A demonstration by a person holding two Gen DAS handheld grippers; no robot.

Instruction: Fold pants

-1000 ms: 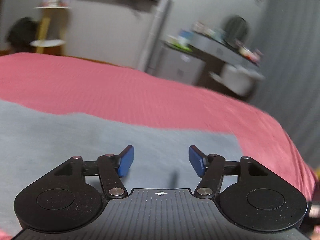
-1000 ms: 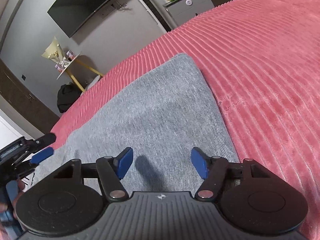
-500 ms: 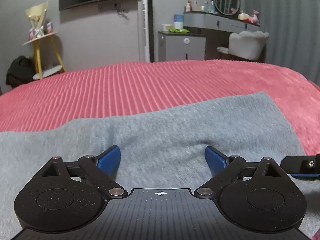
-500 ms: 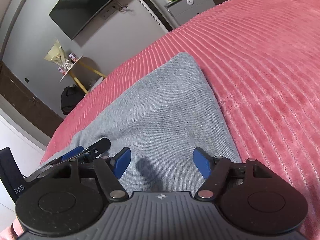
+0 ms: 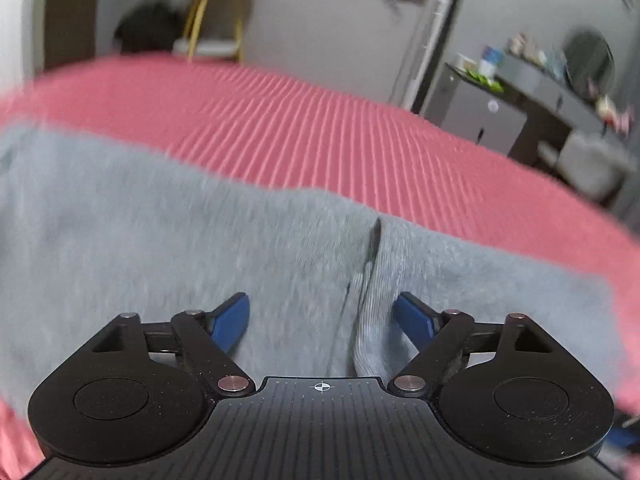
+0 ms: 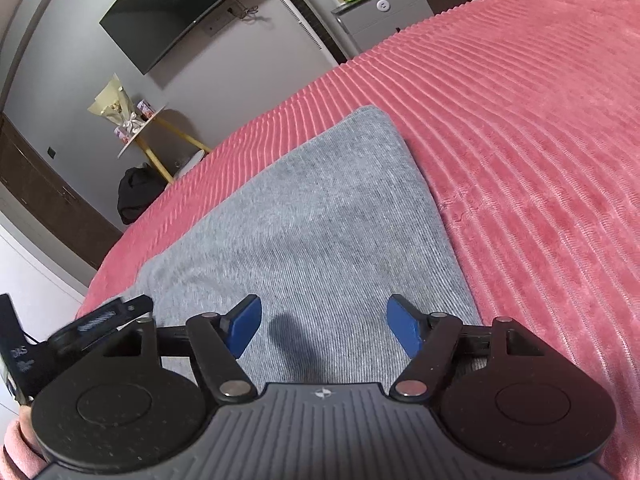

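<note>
Left wrist view: the left gripper (image 5: 322,318) stands wide but is closing, empty, with a ridge of the grey pants (image 5: 180,248) rising between its jaws at lower centre. The right gripper (image 6: 324,326) hangs open and empty over flat cloth. The pants lie partly folded on the pink bedspread (image 6: 540,140); more folds seem left

- One pair of grey pants (image 6: 320,220), lying flat
- One pink ribbed bedspread (image 6: 540,140)
- Two grippers: the left gripper (image 5: 322,322), the right gripper (image 6: 322,326)
- One wall television (image 6: 172,12), far left
- One yellow-legged side table (image 6: 160,132)
- One dark bag (image 6: 138,192)
</note>
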